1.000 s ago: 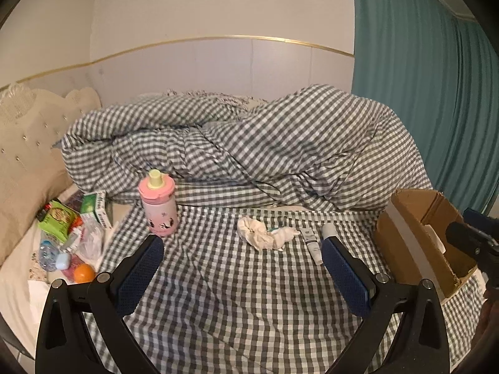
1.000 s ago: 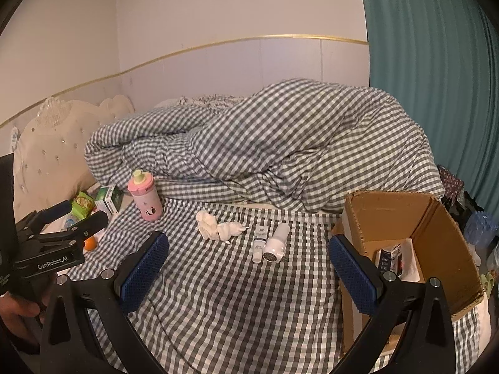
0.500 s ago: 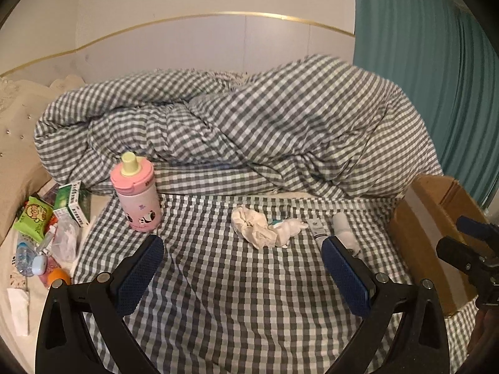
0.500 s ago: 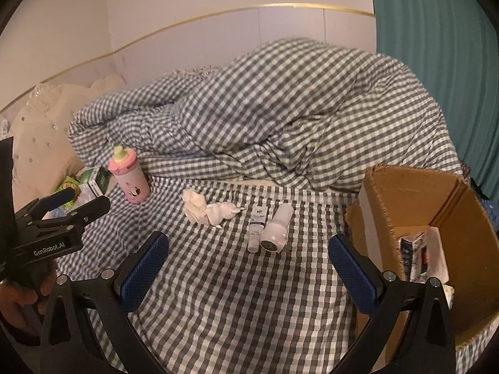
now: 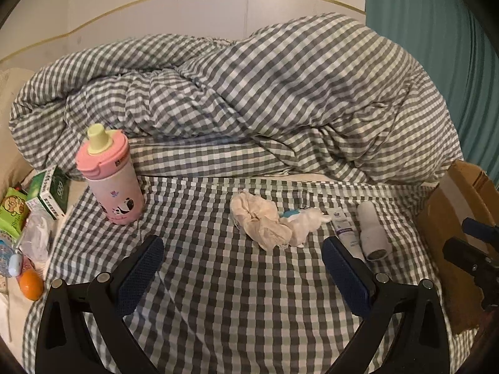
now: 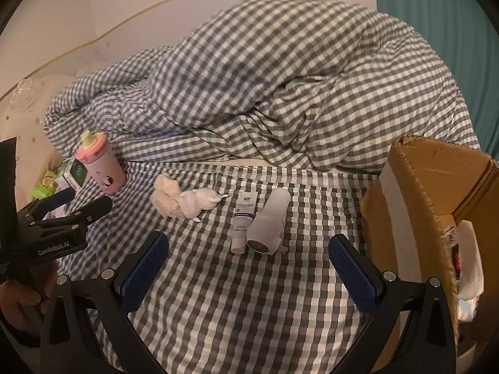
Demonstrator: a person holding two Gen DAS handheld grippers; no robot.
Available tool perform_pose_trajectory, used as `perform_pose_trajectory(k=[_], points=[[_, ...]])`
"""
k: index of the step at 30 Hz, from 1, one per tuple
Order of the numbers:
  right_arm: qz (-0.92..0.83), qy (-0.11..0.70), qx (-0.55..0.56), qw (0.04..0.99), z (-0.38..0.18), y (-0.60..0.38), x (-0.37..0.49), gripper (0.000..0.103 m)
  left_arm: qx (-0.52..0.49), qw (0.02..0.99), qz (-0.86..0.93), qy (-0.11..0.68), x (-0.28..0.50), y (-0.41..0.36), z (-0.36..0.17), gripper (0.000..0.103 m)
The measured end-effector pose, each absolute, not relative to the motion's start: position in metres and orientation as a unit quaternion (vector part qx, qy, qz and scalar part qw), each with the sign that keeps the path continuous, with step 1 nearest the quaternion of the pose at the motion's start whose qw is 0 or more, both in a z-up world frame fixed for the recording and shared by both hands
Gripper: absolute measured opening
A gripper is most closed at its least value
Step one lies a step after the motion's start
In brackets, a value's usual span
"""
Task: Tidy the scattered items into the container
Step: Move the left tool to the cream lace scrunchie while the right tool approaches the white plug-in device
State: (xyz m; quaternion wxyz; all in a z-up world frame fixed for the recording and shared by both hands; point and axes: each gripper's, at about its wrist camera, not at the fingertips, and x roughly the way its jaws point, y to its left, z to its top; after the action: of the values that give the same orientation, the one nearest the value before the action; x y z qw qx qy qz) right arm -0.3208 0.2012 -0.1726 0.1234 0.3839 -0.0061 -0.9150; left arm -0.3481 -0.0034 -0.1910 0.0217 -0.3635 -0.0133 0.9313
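Both grippers spread wide, empty, over the checked sheet: tube (image 6: 243,218) and white cylinder (image 6: 268,225) lie touching left of the box (image 6: 414,205), long axes running away from the fingers, dead ahead of right gripper (image 6: 249,275), nearer than left gripper (image 5: 246,275)

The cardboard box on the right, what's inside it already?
Inside the cardboard box, the right wrist view shows something white and a dark printed packet against the wall. The near wall hides the rest of the bottom.

"GenRobot.AI" on the left tongs (image 6: 89,204), other labels illegible
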Motion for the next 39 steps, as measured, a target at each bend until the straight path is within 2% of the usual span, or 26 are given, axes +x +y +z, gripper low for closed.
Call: perform_pose_trajectory(k=[23,39], points=[[-0.895,-0.018,0.435,0.101,-0.244,0.206,-0.386,0.103,-0.411,0.005,0.912,-0.012,-0.413,0.009,-0.259,0.103],[-0.878,-0.018,0.468,0.098,-0.279,0.204,-0.413,0.103,-0.426,-0.003,0.905,-0.02,-0.442,0.012,-0.284,0.103]])
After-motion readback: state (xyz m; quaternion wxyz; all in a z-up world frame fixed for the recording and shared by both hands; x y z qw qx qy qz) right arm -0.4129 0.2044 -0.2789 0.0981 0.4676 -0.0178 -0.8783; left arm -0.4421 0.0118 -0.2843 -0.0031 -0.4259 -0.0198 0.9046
